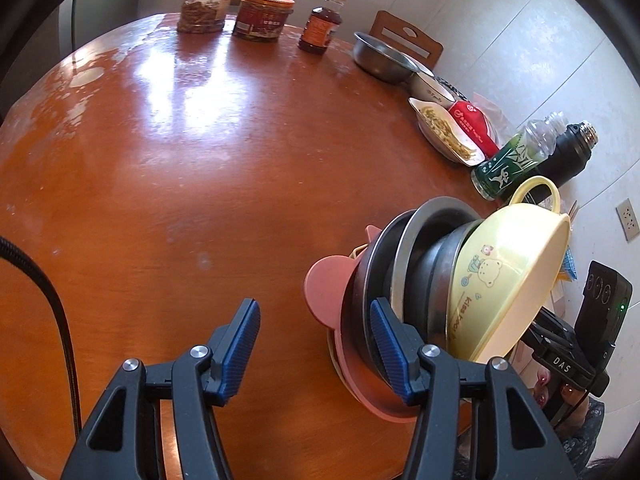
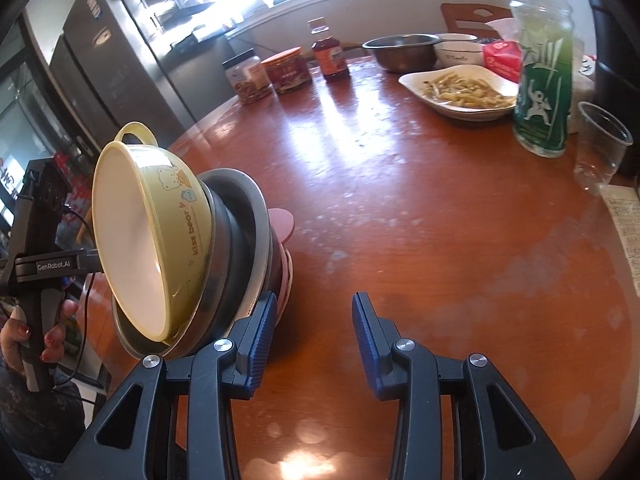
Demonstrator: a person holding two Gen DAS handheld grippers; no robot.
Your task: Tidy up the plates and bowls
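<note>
**Tilted dish stack between two hand-held grippers**

The left hand-held gripper (image 1: pixel 316 354) and right hand-held gripper (image 2: pixel 314 334) both stood apart, gripping nothing. Between them the tilted stack (image 1: pixel 404 280) leaned on the surface (image 1: pixel 200 184), yellow bowl (image 2: pixel 160 232) outermost, pink plate (image 1: pixel 324 284) beneath.

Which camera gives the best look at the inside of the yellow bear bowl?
The right wrist view. There the yellow bowl tips its pale, empty interior toward the camera, so most of the inside shows. The left wrist view catches the same bowl from its outer side, showing the bear print, the handle and the rim, not the interior.
</note>
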